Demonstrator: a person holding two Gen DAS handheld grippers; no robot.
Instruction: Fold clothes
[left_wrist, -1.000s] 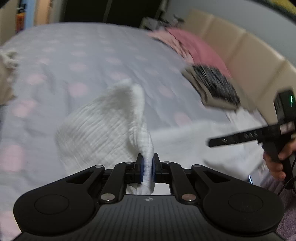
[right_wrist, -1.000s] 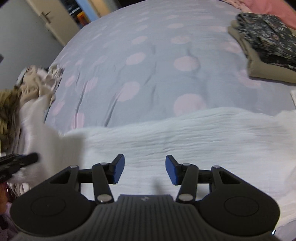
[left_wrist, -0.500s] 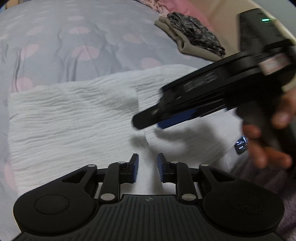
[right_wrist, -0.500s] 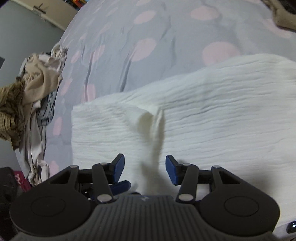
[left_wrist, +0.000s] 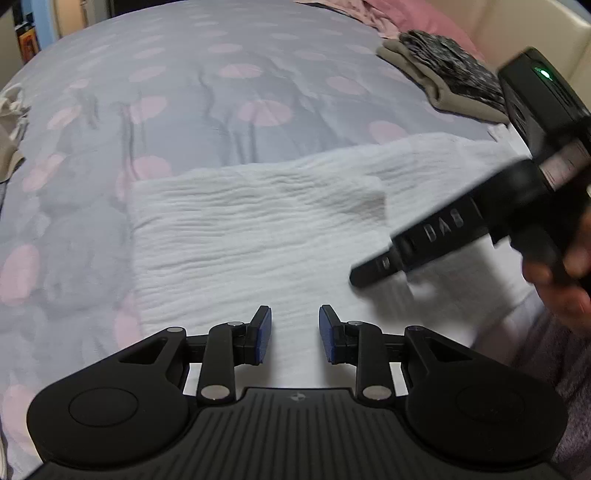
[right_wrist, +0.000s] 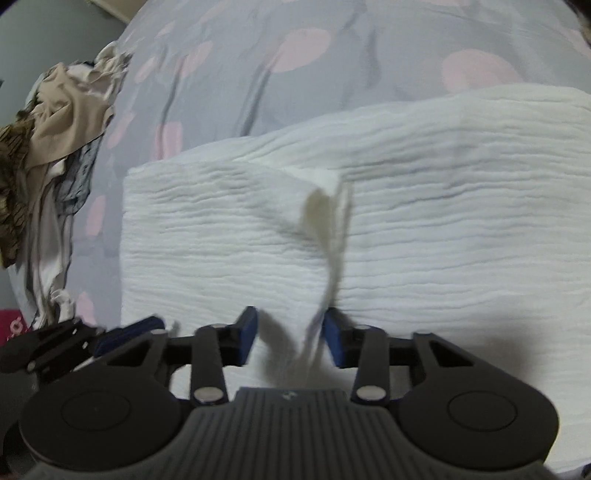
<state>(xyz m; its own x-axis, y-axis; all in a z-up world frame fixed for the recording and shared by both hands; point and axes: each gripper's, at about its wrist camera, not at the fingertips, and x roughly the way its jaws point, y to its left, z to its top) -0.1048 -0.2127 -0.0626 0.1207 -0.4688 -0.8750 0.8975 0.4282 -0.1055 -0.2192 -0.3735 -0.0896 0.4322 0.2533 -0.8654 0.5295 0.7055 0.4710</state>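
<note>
Garment (left_wrist: 258, 229) white, flat on bedspread (left_wrist: 229, 99); left tongs (left_wrist: 294, 334) released above it; right tongs (right_wrist: 291, 341) parted, raised fold between.

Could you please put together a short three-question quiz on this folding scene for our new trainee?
1. True or false: the left gripper is clamped on the white cloth.
2. Where does the pile of unfolded clothes lie in the right wrist view: A) left edge of the bed, B) on the white cloth, C) against the headboard?
3. What rises between the right gripper fingers?

Key
1. False; its fingers stand apart and hold nothing.
2. A.
3. A raised edge of the white cloth, not clamped.
</note>
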